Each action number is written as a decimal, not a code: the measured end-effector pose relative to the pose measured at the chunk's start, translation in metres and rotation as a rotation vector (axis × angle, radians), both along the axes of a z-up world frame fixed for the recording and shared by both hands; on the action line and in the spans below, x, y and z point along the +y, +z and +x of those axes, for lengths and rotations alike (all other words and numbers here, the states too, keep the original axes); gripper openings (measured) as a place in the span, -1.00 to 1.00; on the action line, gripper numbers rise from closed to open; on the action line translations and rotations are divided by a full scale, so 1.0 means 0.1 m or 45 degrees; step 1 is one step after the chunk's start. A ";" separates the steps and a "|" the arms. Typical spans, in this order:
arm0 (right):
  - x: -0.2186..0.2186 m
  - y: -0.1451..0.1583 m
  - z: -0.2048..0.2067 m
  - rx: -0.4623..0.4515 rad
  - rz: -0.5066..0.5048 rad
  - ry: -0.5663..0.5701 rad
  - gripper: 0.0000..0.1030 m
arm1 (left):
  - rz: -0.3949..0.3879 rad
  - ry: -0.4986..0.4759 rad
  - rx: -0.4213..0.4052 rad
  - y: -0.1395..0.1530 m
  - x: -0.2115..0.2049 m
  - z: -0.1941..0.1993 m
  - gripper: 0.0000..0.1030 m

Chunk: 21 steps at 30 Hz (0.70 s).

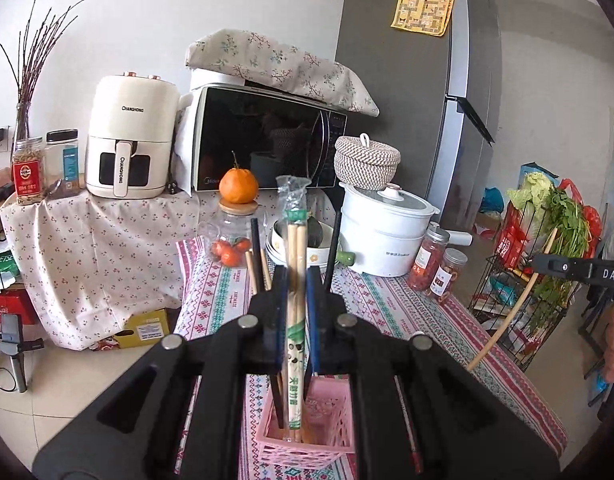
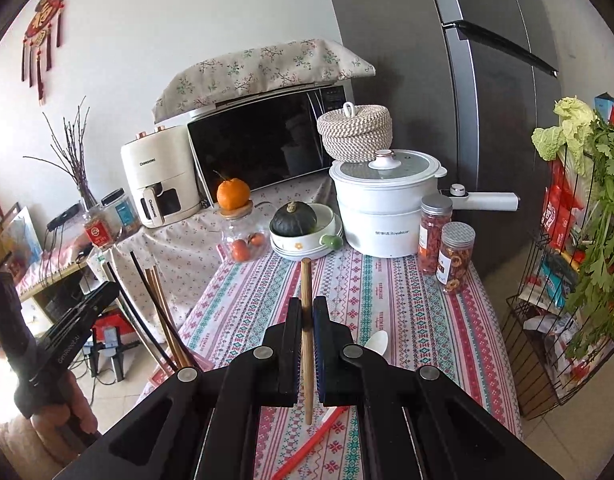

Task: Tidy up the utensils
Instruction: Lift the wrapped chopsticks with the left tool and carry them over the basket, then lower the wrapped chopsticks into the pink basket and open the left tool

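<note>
1. The left gripper (image 1: pixel 296 280) is squeezing a plastic-wrapped pack of bamboo chopsticks (image 1: pixel 296 248), standing in the pink holey basket (image 1: pixel 307 436) at 6 o'clock.
2. The right gripper (image 2: pixel 307 312) is pinching a thin round wooden stick (image 2: pixel 306 300) above the bench (image 2: pixel 387 300).
3. A white spoon (image 2: pixel 377 342) and a red straw (image 2: pixel 311 440) are lying on the striped cloth just beside it.
</note>
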State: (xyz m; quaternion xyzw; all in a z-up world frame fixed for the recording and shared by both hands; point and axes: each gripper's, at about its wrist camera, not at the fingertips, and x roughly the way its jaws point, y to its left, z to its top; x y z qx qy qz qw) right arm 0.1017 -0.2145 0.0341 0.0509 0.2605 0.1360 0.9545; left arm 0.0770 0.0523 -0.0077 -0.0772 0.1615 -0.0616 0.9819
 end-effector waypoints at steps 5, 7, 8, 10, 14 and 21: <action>0.11 0.07 -0.04 -0.023 0.021 0.040 -0.90 | 0.011 0.028 0.054 -0.08 0.00 0.02 -0.71; 0.18 0.10 -0.05 -0.035 0.027 0.066 -0.90 | -0.021 0.032 0.088 -0.08 0.04 0.03 -0.48; 0.22 0.11 -0.06 -0.040 0.031 0.078 -0.90 | -0.034 0.037 0.099 -0.07 0.07 0.02 -0.41; 0.32 0.15 -0.08 -0.050 0.041 0.107 -0.90 | -0.049 0.049 0.108 -0.05 0.10 -0.02 -0.09; 0.52 0.24 -0.11 -0.087 0.070 0.163 -0.90 | -0.045 0.049 0.122 0.00 0.15 -0.11 0.13; 0.84 0.37 -0.08 -0.128 0.126 0.239 -0.90 | -0.012 0.029 0.258 -0.06 0.28 -0.22 0.51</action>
